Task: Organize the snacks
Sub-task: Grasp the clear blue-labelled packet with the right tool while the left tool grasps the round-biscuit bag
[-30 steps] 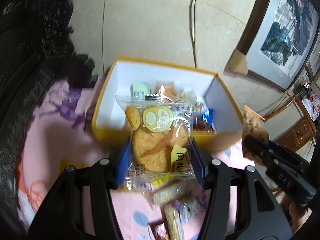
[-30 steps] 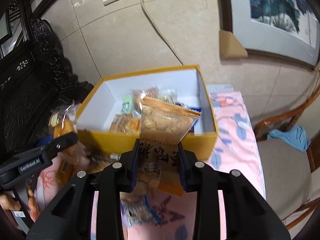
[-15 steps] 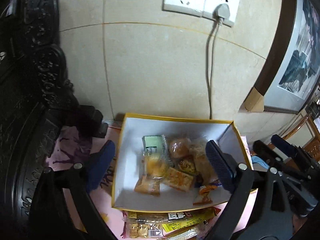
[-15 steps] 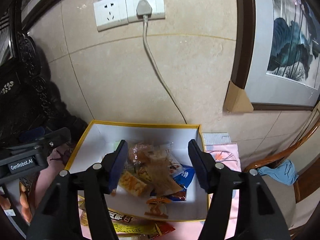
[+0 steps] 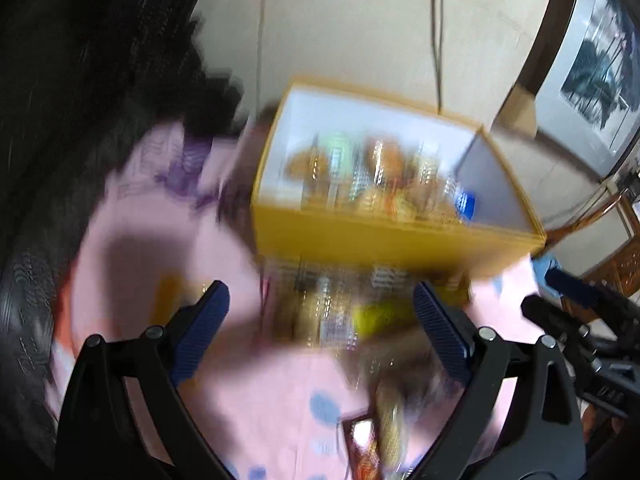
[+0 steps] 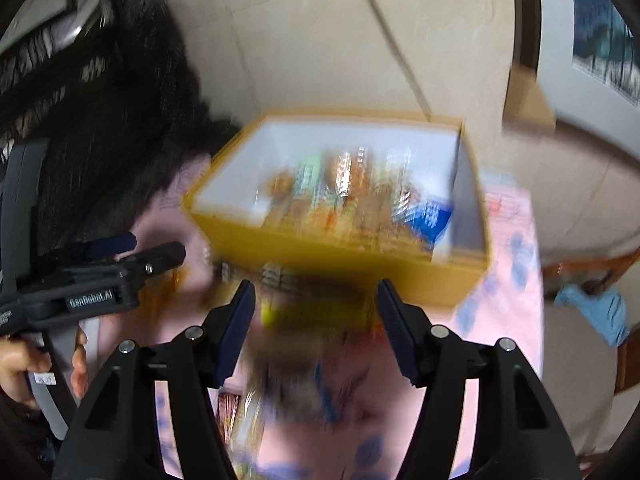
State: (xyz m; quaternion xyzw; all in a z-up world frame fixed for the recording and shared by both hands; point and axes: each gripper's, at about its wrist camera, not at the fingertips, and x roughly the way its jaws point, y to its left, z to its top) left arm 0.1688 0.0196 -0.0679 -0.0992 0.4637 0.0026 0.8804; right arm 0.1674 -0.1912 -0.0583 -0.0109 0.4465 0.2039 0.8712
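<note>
Blurred yellow box apparently holds snack packets on pink cloth.

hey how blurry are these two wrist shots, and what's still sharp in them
Left wrist view: heavy motion smear over the yellow box and loose snacks; only the left tongs stay crisp, with fisheye bending the wall. Right wrist view: same smear on the box and pink cloth; the right tongs are sharp.
</note>
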